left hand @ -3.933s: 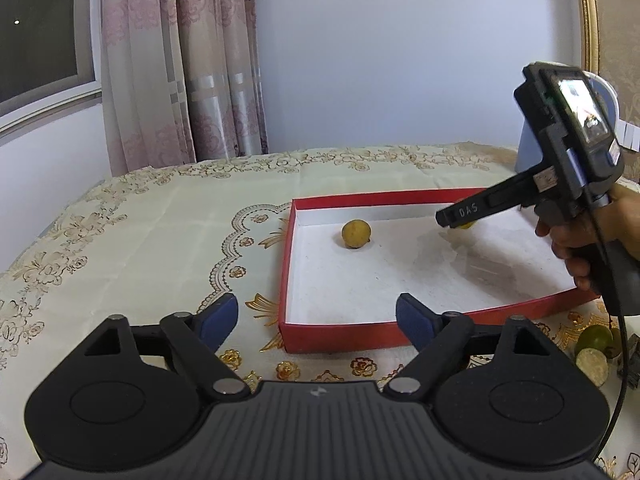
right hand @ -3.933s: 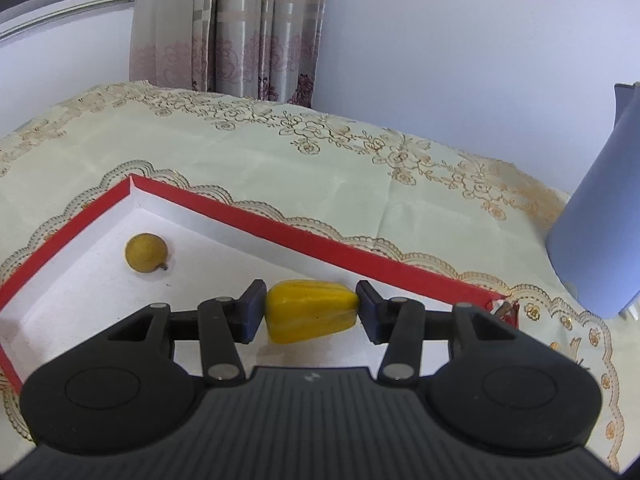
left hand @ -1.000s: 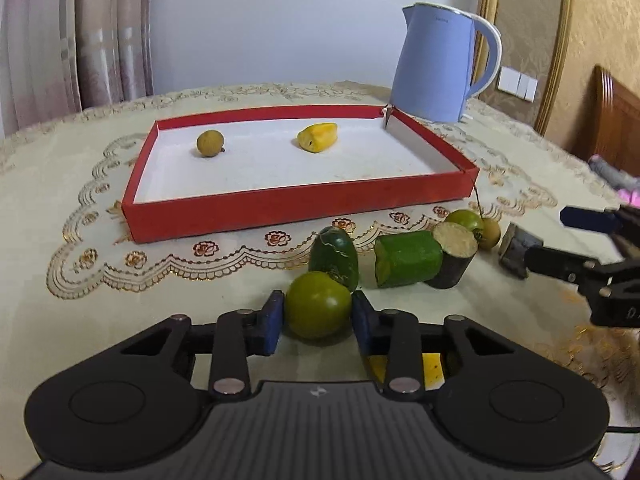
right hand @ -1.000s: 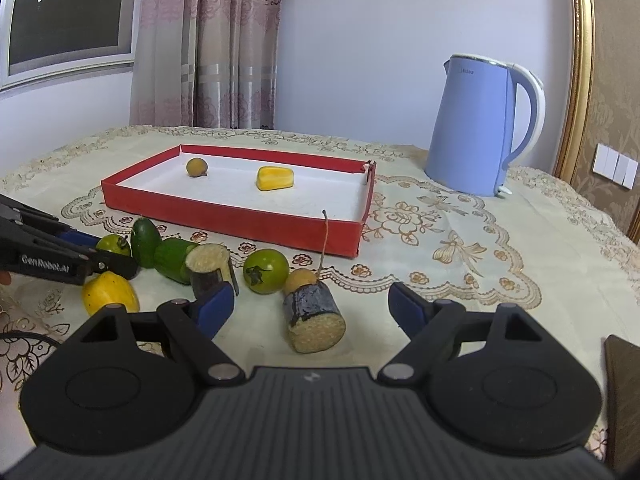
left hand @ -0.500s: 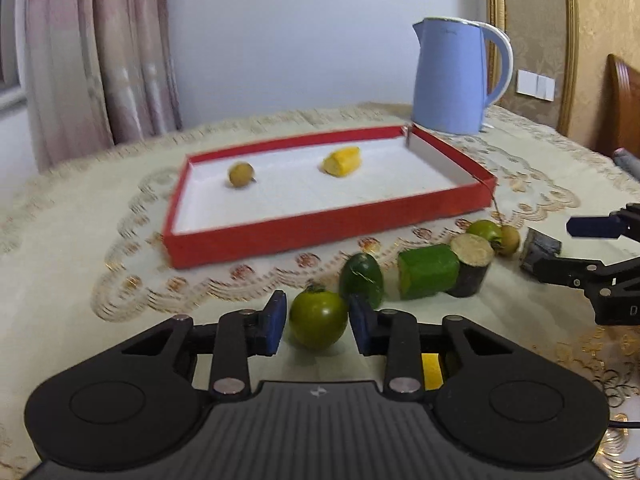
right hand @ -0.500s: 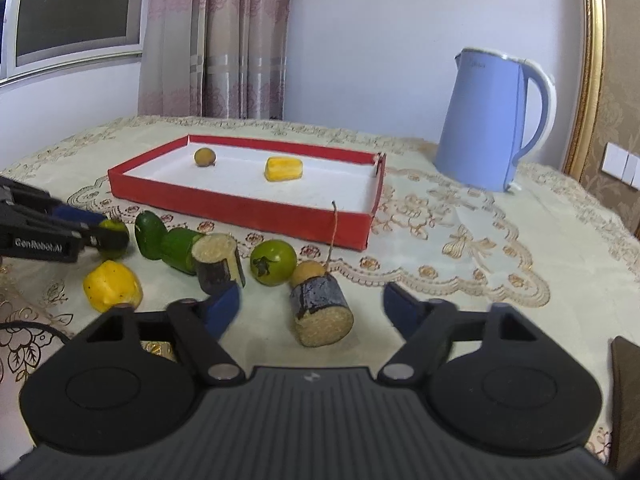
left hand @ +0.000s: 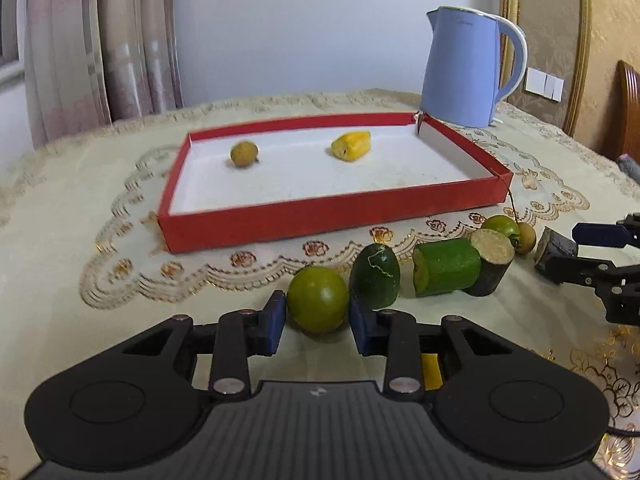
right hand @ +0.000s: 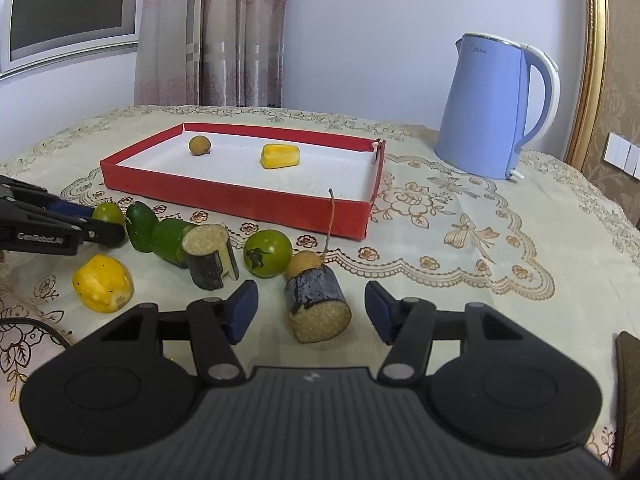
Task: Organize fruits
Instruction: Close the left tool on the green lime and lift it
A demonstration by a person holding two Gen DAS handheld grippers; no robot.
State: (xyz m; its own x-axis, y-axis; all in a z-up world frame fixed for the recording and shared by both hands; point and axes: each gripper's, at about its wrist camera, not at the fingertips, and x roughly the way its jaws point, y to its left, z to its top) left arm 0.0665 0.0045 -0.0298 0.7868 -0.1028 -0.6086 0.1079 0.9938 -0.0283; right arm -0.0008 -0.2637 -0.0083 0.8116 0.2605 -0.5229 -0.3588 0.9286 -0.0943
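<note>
Two fruits lie in the red tray (left hand: 328, 216) — about seven pieces wait along its near edge. The left gripper (left hand: 317, 322) clamps a green tomato (left hand: 317, 305); the right gripper (right hand: 311, 310), jaws spread, straddles a dark cut chunk (right hand: 317, 307).

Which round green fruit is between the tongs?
The round green fruit between the left tongs, beside the dark oval one. The other green ball lies free.

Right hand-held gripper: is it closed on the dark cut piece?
No, the right hand-held gripper stands open, pads clear of the dark cut piece on both sides.
</note>
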